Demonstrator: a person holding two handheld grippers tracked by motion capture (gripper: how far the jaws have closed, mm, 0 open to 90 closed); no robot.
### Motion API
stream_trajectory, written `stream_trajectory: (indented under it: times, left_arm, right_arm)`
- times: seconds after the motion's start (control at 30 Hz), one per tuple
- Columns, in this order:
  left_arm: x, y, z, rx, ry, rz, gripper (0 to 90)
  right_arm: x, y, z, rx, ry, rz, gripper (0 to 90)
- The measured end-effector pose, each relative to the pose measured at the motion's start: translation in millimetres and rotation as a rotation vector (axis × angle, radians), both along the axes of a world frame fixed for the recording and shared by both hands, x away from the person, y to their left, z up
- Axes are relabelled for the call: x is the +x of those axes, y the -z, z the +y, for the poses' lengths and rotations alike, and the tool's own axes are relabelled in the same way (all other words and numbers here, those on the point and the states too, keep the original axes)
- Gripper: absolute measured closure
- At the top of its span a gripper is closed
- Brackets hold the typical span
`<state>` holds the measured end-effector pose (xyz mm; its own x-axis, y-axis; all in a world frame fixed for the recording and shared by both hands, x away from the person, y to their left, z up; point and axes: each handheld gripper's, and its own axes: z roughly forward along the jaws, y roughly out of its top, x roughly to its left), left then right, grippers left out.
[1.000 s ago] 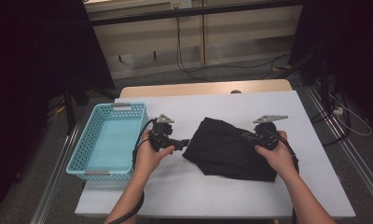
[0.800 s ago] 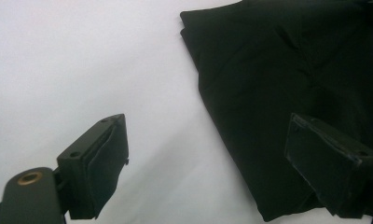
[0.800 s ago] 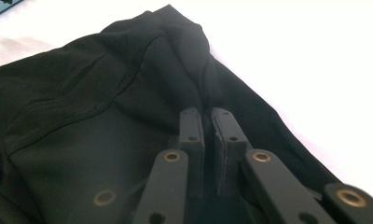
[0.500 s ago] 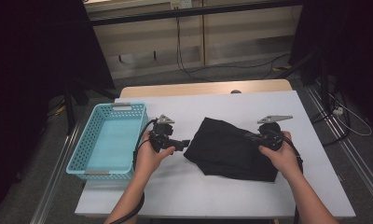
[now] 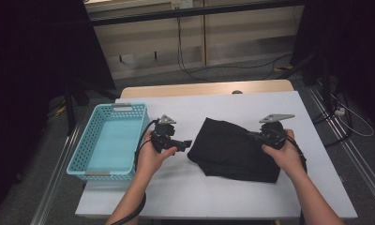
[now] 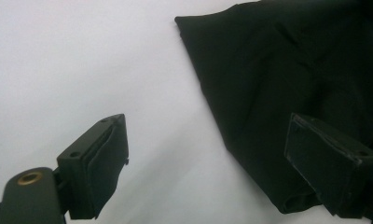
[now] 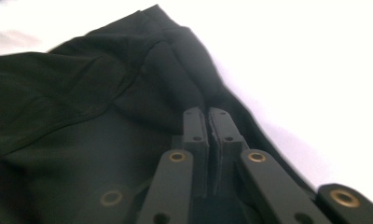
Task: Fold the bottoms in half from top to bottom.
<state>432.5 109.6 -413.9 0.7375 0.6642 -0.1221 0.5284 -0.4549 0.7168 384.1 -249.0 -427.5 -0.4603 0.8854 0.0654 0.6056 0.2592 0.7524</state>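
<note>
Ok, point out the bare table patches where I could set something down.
Free: the far strip of table beyond the black cloth, the near strip in front of it, and the empty basket. Crowded: between the left tongs and the cloth.

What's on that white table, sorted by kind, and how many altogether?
Black folded garment: 1
Turquoise plastic basket: 1
Hand-held grippers: 2, the left gripper and the right gripper
Total: 4
</note>
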Motion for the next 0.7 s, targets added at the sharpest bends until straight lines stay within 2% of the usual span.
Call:
stream_trajectory:
  times: [0.07,0.13,0.17,0.23,0.3,0.33,0.4,0.47,0.53,0.67,0.7]
  left_arm:
    - [0.4,-0.1,0.5,0.000,0.001,0.002,13.7]
    - [1.0,0.3,1.3,0.003,0.002,0.001,13.7]
    - [0.4,1.2,0.7,-0.010,-0.010,0.005,13.7]
    - [1.0,1.6,1.3,-0.009,-0.011,0.005,13.7]
    - [1.7,1.6,2.0,-0.010,-0.009,0.006,13.7]
    - [1.5,1.6,1.9,-0.013,-0.012,0.007,13.7]
    - [1.8,1.0,2.4,-0.006,-0.002,0.006,13.6]
    - [1.2,0.7,2.1,-0.008,-0.007,0.000,13.7]
    - [1.1,-0.3,2.8,-0.009,-0.008,0.000,13.7]
    - [2.0,-0.6,4.0,-0.009,-0.004,0.001,13.6]
    - [1.6,0.7,3.0,-0.023,-0.020,0.002,13.6]
  right_arm:
    - [4.8,4.1,2.5,-0.031,0.019,-0.016,72.8]
    - [9.6,8.9,4.4,-0.027,0.013,-0.016,57.4]
    - [11.7,11.3,5.6,-0.035,0.023,-0.013,51.3]
    - [15.6,15.8,6.7,-0.053,0.039,0.001,49.9]
    - [17.8,19.4,8.2,-0.016,0.022,0.019,49.6]
    - [18.2,20.8,9.7,-0.003,0.006,0.027,51.7]
    - [18.0,22.5,13.7,-0.039,-0.010,0.033,69.9]
    - [17.4,22.4,15.0,-0.020,-0.020,0.048,83.6]
    - [15.2,18.2,14.1,-0.013,-0.024,0.039,86.8]
    - [8.9,5.8,7.1,-0.002,-0.022,0.029,87.2]
    - [7.0,3.3,4.0,0.009,-0.017,0.026,87.3]
